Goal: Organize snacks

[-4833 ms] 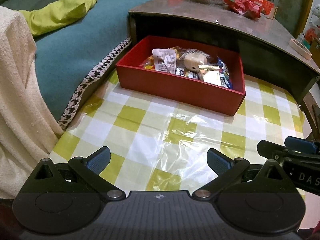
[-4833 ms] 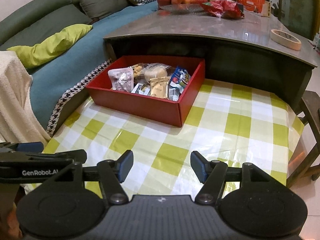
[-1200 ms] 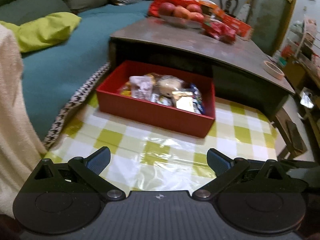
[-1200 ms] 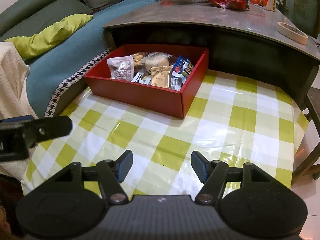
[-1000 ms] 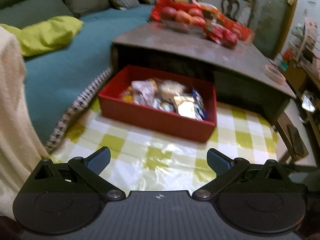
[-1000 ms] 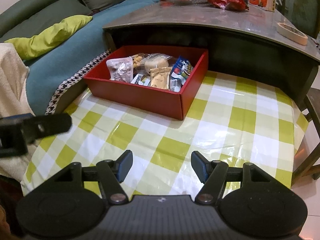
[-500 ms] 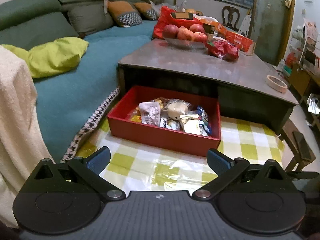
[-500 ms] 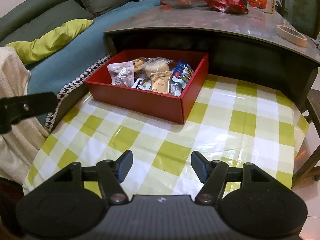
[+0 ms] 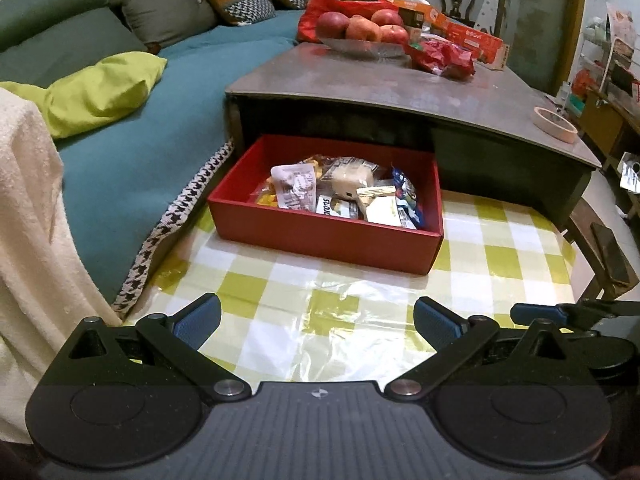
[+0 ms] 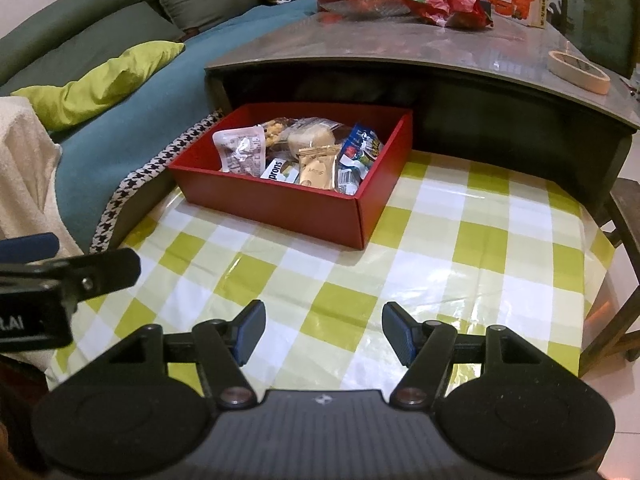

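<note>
Lifted back, your left gripper (image 9: 316, 320) and right gripper (image 10: 323, 332) hang fingers apart; pinch crinkly, light snacks (image 9: 340, 196) by their edges.

Lower snacks (image 9: 340, 208) buried under top packets; labels too small to read. Box's (image 10: 280, 204) far end tucked under table (image 10: 400, 52); sofa (image 9: 60, 40) cropped left.

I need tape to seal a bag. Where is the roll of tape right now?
The roll of tape lies flat near the right end of the grey table top, at the upper right of both views, well away from the fruit bowl and the red box.
</note>
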Action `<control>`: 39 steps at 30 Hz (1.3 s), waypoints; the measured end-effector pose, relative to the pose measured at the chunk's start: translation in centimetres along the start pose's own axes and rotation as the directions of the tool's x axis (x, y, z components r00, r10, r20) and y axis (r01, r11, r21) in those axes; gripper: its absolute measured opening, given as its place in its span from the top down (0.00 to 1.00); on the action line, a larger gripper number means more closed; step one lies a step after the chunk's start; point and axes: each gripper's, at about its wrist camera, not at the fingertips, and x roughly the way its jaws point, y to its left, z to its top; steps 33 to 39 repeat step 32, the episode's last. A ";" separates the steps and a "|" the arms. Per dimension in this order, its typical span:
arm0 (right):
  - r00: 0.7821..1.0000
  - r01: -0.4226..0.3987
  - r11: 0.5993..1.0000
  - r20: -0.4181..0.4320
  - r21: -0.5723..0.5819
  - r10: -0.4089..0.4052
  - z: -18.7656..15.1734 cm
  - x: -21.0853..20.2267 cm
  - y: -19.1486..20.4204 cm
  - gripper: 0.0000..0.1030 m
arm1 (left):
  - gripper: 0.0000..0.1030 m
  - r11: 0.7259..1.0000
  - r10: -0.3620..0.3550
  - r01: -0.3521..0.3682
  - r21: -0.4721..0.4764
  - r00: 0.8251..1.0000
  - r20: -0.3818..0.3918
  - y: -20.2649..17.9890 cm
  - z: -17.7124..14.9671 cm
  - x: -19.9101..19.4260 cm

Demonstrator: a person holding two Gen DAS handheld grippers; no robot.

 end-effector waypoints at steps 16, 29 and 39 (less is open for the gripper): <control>1.000 0.001 1.000 -0.008 -0.006 -0.001 0.0 0.1 -0.1 0.28 | 0.00 1.000 0.013 -0.014 -0.013 1.000 -0.027 0.2 -0.2 0.7; 1.000 0.004 1.000 -0.011 -0.009 -0.004 0.0 0.3 0.0 0.28 | 0.00 0.985 0.169 -0.174 0.018 0.972 0.162 -0.7 -0.1 -2.5; 1.000 0.007 1.000 -0.012 -0.007 -0.007 0.0 0.3 0.0 0.28 | 0.00 0.982 0.182 -0.188 0.024 0.971 0.156 -0.7 -0.3 -2.4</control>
